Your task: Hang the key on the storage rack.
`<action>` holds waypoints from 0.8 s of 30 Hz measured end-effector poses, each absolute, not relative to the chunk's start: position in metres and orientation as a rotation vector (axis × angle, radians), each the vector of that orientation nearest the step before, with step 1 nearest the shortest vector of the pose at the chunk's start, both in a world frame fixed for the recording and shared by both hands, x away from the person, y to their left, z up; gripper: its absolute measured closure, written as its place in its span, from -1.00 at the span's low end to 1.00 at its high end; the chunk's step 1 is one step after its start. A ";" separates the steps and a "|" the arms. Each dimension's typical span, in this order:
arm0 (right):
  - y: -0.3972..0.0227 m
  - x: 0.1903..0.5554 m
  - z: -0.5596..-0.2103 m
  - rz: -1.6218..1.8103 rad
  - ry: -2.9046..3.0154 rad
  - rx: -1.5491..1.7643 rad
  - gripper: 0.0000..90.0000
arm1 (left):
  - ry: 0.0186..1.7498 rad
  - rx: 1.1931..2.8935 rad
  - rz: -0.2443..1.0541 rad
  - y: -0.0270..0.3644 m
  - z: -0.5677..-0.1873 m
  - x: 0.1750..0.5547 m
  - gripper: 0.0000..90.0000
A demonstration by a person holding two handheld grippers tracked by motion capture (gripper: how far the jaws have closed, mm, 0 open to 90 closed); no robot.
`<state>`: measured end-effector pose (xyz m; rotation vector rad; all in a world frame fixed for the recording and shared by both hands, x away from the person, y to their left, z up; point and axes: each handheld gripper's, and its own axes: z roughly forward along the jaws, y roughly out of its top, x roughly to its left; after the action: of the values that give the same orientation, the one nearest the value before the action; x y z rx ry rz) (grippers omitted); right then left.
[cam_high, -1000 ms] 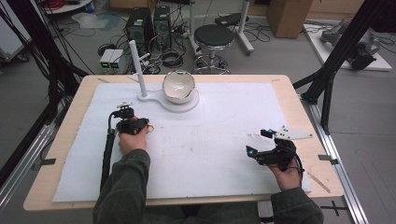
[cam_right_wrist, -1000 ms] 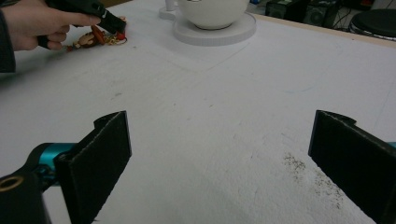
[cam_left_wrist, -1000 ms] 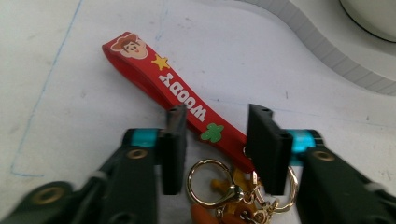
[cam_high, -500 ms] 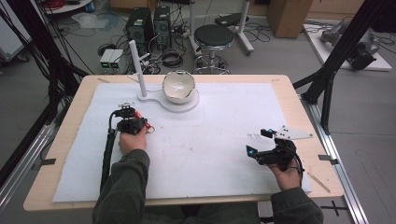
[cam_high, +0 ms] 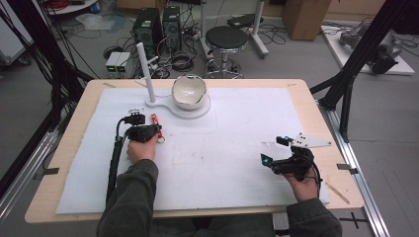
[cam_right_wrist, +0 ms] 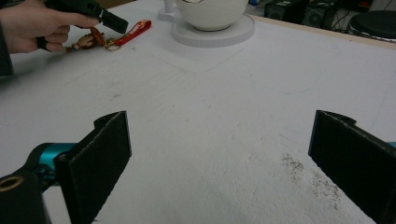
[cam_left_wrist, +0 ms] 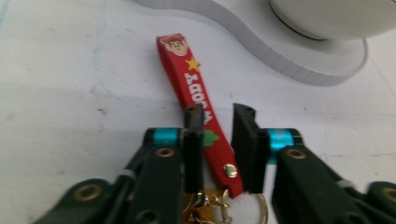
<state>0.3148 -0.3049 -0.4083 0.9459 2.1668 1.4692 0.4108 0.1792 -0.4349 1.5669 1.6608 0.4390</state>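
Left claw (cam_left_wrist: 217,140) sits low over the flat red rubber keychain strap (cam_left_wrist: 196,98) with a cartoon face, yellow star and white letters; jaws narrowed to a small gap, one on each side of the strap's lower end near its brass rivet; the left jaw looks to touch the strap edge, the right one stands just clear, so not clamped; a gold metal ring and clasp (cam_left_wrist: 219,205) hang off the strap's near end between the claw's arms; strap lies flat on the white cloth-covered wooden counter (cam_high: 237,163), its far end pointing at the white flat stand base (cam_left_wrist: 299,56); in the high view the strap (cam_high: 154,119) lies just left of that base (cam_high: 197,109), which carries a round white bowl (cam_high: 188,91) and an upright white post (cam_high: 146,71); left hand (cam_high: 142,148) grips the claw at the counter's left-middle.

Right claw (cam_right_wrist: 219,144) hovers over bare white cloth near a patch of dark specks (cam_right_wrist: 308,175); jaws spread wide, nothing between them; in the high view it (cam_high: 269,160) is held by the right hand (cam_high: 304,180) at the counter's right-front, well apart from the strap; the grey plate on top points right.

Beyond the counter: a black round stool (cam_high: 226,37) and black computer towers (cam_high: 158,24) on the floor.
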 end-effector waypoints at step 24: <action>-0.307 0.315 -0.408 1.483 2.163 0.941 -0.89 | 1.713 1.767 0.672 0.149 -0.434 0.423 0.57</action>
<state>0.3149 -0.3066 -0.4081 0.9408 2.1628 1.4825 0.4232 0.1492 -0.4338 1.7669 1.7132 0.6723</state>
